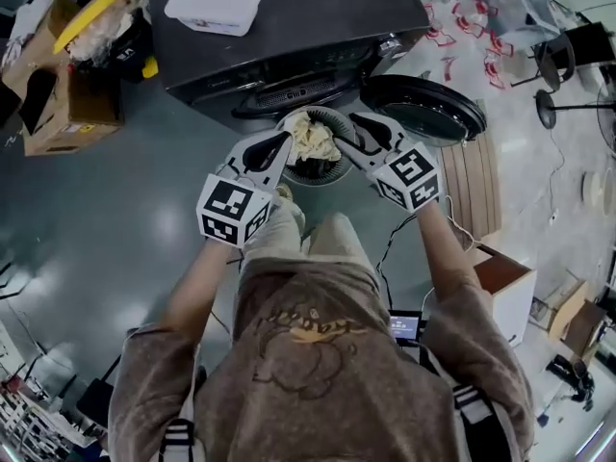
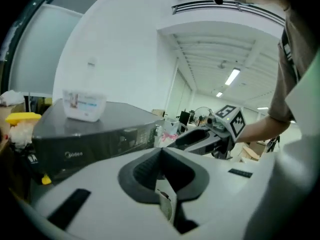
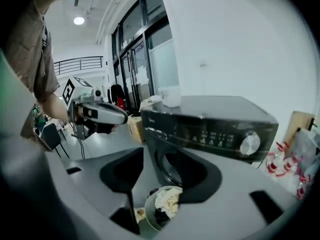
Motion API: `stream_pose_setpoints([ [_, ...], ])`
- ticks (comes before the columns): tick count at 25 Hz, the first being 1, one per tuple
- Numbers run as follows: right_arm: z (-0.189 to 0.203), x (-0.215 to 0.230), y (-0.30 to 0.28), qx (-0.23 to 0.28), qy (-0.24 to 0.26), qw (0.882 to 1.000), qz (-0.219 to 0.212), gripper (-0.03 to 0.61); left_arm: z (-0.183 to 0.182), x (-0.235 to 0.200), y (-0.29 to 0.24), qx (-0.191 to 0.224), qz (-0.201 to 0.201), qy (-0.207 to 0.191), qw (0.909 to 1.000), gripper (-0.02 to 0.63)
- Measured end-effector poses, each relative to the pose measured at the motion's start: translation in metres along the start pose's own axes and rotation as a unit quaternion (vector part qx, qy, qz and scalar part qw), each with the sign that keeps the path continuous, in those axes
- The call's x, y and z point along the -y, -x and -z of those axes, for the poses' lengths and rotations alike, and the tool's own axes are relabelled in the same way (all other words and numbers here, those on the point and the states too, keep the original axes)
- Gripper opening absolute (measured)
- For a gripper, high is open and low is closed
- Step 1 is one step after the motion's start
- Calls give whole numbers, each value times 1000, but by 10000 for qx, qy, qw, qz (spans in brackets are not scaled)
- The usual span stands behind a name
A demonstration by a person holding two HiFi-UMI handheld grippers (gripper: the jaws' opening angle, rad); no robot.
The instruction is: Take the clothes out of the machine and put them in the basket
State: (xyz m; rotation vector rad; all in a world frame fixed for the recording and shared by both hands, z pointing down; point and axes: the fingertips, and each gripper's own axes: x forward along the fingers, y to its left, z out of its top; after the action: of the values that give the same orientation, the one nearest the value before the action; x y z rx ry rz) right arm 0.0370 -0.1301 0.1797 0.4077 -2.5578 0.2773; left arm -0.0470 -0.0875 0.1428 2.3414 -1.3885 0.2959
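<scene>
Left gripper view gives the one readable word: "Midea", in pale letters on the front of the black washer (image 2: 95, 139). A white tub (image 2: 84, 105) on top of the washer carries a label with blue print too small to read. The right gripper view shows small markings beside a silver dial (image 3: 249, 144) on the control panel, also too small to read.

The clothes (image 1: 310, 135) are a crumpled cream bundle over something darker. They lie in a round grey basket (image 1: 320, 175) on the floor (image 1: 125, 210), just in front of the washer's open mouth. The round door (image 1: 423, 109) is swung aside.

The left gripper (image 1: 281, 147) has its jaws drawn together at the tips, with only a thin slit behind them and nothing gripped. The right gripper (image 1: 358, 131) has its jaws moderately apart and empty. The basket and clothes show through the gap between them, well below. Each gripper bears a cube with black-and-white square markers.
</scene>
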Motion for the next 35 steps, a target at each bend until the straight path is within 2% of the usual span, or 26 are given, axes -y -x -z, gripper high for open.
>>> stream_pose_setpoints([
  [4,-64,-12,41,354,-86,9992,170,213,-61,10,26,95,192,-253,9995,8],
  [11,-127,-20,78,939,-369,9940,417,213,-130,7,34,493,567,-603,9953,8],
  [15,-148,-17,91,1167,-340,9911,547,160,-149,11,32,691,720,-675,9927,8],
  [18,-158,-16,100,1281,-230,9896,614,72,-159,14,33,840,755,-704,9911,8],
  [23,-159,-2,116,1641,-391,9831,715,-3,-168,20,24,1110,776,-636,9887,8],
  [27,-146,13,128,1853,-493,9776,867,-3,-166,27,10,1250,775,-583,9874,8],
  [35,-117,34,133,2119,-587,9668,1300,-4,-148,26,-14,1277,639,-480,9886,8],
])
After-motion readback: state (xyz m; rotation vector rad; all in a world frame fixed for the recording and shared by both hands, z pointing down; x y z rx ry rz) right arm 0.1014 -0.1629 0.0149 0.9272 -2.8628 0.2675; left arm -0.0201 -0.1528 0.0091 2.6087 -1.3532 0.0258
